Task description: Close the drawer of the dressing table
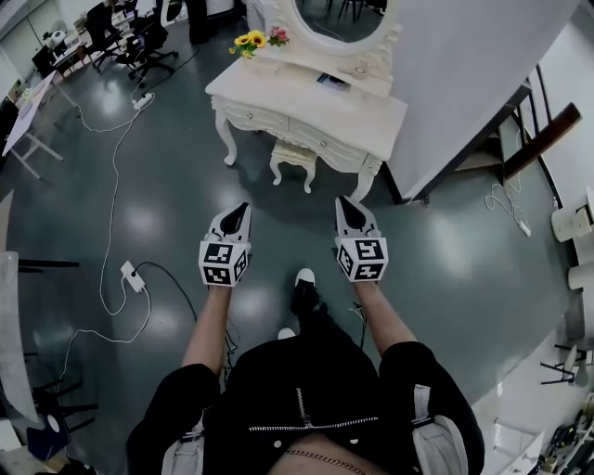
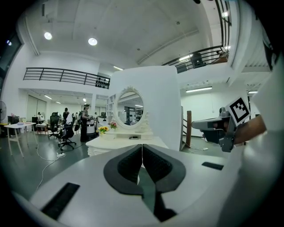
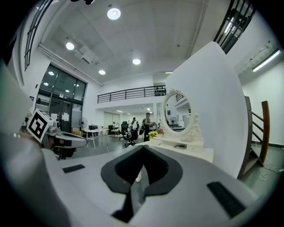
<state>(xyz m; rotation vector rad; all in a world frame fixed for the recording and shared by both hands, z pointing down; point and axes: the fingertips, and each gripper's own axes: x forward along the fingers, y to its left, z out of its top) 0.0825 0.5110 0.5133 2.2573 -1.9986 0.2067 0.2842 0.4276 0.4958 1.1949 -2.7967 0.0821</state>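
Dressing table (image 1: 306, 100) is seen at the far centre of the head view, backed against a white partition (image 1: 464, 74). It is well apart from both grippers, with bare floor between. An oval mirror (image 1: 339, 19) is mounted on top, flowers (image 1: 255, 40) are set at the far-left corner, and a stool (image 1: 294, 158) is tucked under the front.

Two drawer fronts are visible along the near edge. The right-hand drawer (image 1: 320, 141) may be standing slightly proud, but that cannot be confirmed at this range.

Left gripper (image 1: 243, 209): jaws together, tips meeting, nothing between them; this is confirmed in the left gripper view (image 2: 142, 145). Right gripper (image 1: 343, 201): jaws likewise closed and empty (image 3: 143, 147). Both are held near level and pointed at the table.

Task judged not started, with the approach yet to be made.

Handling, as judged:
- The drawer is expected to be rigid painted wood, light, and sliding on runners. Little force should be needed.
- No grasp is required. A flat push with closed jaw tips is suggested.
- Contact is best made at the centre of the front panel, beside the knob. An off-centre push is likely to rack the drawer and jam it.
- The paint and carved trim could be scuffed by hard tips, so soft contact is advised.
- The table stands on slim curved legs. A hard shove could shift it or rock the flowers and mirror.
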